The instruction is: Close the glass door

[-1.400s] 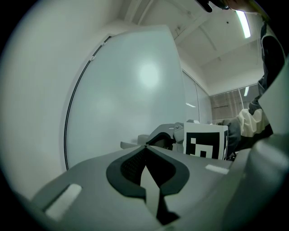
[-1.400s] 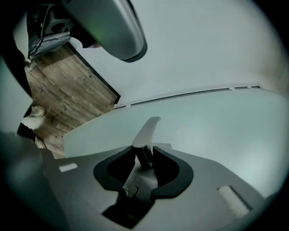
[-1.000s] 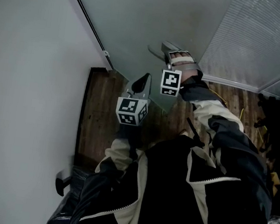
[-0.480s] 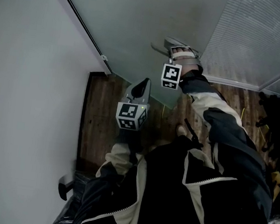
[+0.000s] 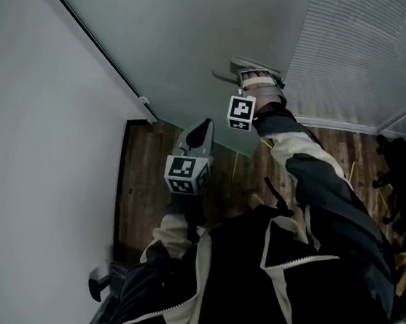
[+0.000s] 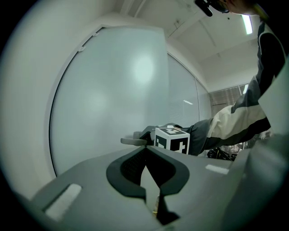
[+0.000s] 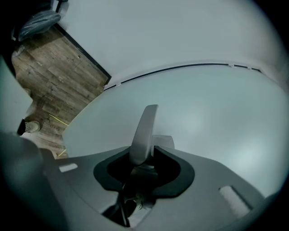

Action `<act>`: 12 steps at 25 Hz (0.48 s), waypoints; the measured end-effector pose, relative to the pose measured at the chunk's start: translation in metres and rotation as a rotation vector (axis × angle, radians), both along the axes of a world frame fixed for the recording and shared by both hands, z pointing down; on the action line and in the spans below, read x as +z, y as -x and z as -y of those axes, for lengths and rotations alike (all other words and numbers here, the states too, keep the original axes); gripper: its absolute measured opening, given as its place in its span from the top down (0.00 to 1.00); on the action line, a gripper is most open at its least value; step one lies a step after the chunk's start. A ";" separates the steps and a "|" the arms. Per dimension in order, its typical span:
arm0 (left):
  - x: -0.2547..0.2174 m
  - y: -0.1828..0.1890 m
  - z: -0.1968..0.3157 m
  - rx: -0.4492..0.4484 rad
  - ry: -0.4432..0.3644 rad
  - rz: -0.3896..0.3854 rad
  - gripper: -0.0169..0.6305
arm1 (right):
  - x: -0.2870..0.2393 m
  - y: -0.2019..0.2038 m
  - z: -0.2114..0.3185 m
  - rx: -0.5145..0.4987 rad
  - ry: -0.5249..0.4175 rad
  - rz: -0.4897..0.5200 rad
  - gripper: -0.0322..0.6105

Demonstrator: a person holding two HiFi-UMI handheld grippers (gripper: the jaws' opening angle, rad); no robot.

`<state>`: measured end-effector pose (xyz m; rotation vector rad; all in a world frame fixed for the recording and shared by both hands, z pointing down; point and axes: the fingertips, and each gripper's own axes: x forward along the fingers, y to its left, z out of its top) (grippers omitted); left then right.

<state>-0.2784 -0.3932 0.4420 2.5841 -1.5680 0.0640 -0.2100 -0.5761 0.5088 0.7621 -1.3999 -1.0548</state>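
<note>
Over the last moment both hands travel across the room together with the glass door (image 5: 204,33). In the head view the pale wall (image 5: 33,173) on the left now fills more of the picture. The black rail along the door's edge and its small bracket (image 5: 144,102) sit lower, and the strip of wooden floor (image 5: 142,179) between wall and door looks narrower. I read that as the door swinging on its way shut, with some travel left, since floor still shows past its lower edge. Whether it ends against a frame or a latch cannot be seen from here.

The right claw (image 7: 143,155) is clamped on the door handle (image 7: 145,128). The grey lever runs up from between its two jaws, which press on it from either side and stand part way apart around it. The handle is fixed to the frosted pane, which spreads wide just beyond that claw, so door and claw are joined through the lever.

The left claw (image 5: 204,127) has its jaws together with nothing between them. It points nearly level at the same pane, below and to the left of the handle and near the door's lower edge. From these views I cannot tell whether its tip touches the glass
</note>
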 end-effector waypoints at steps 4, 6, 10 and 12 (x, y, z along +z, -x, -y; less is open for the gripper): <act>0.000 -0.011 0.021 -0.001 -0.007 0.010 0.96 | 0.004 -0.002 0.028 -0.009 -0.002 0.022 0.75; -0.002 -0.023 0.030 -0.008 -0.013 0.015 0.96 | 0.003 -0.006 0.043 -0.014 -0.002 0.037 0.76; -0.007 -0.046 0.052 -0.025 -0.010 0.014 0.96 | 0.000 -0.029 0.079 -0.011 0.003 0.034 0.75; -0.008 -0.047 0.063 -0.043 -0.009 0.013 0.96 | 0.003 -0.034 0.096 -0.009 0.012 0.027 0.75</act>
